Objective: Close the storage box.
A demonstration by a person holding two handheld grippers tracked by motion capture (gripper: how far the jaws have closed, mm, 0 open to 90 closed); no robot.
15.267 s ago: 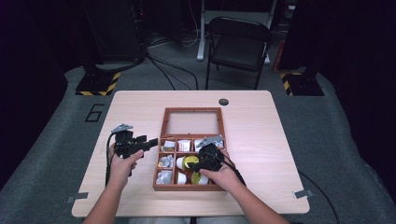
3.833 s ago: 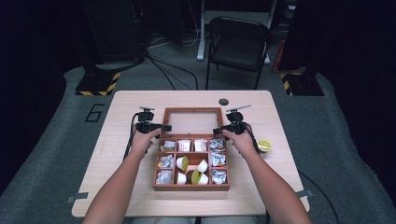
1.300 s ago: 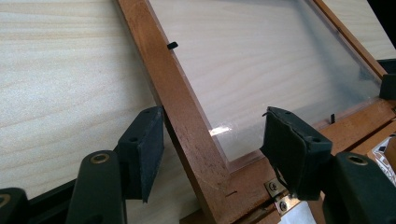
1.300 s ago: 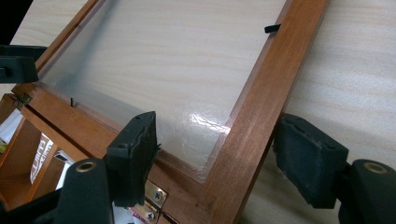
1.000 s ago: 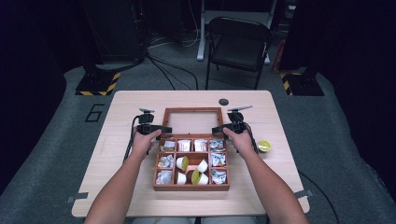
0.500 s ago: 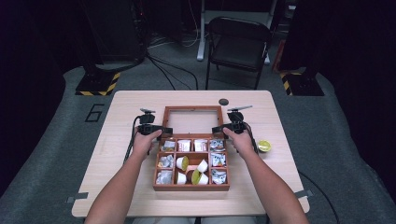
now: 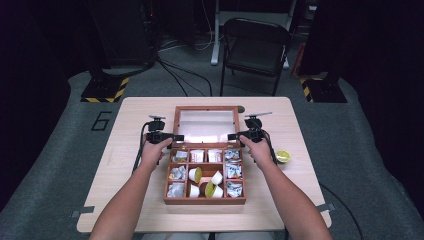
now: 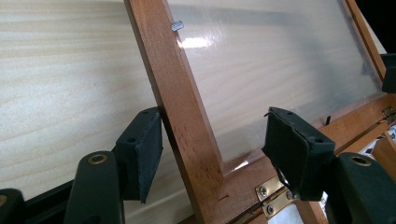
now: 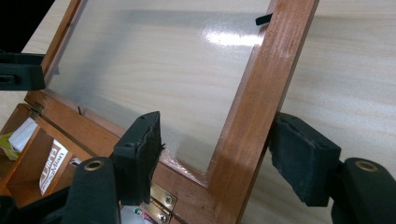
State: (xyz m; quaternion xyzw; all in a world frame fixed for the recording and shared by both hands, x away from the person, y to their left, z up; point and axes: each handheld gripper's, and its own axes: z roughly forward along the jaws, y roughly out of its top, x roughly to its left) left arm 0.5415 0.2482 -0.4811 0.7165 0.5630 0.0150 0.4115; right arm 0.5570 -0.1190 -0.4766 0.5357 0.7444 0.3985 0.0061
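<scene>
Watching the wooden box's open lid (image 7: 205, 124) at mid-counter (image 7: 320, 165), I see my left gripper (image 8: 212, 156) and right gripper (image 9: 217, 151) each straddling a side rail, jaws just closing, one pad touching, not yet clamped.

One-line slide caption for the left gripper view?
Left gripper straddles the left wooden rail of the box's open glass lid, one pad touching, jaws just closing.
</scene>
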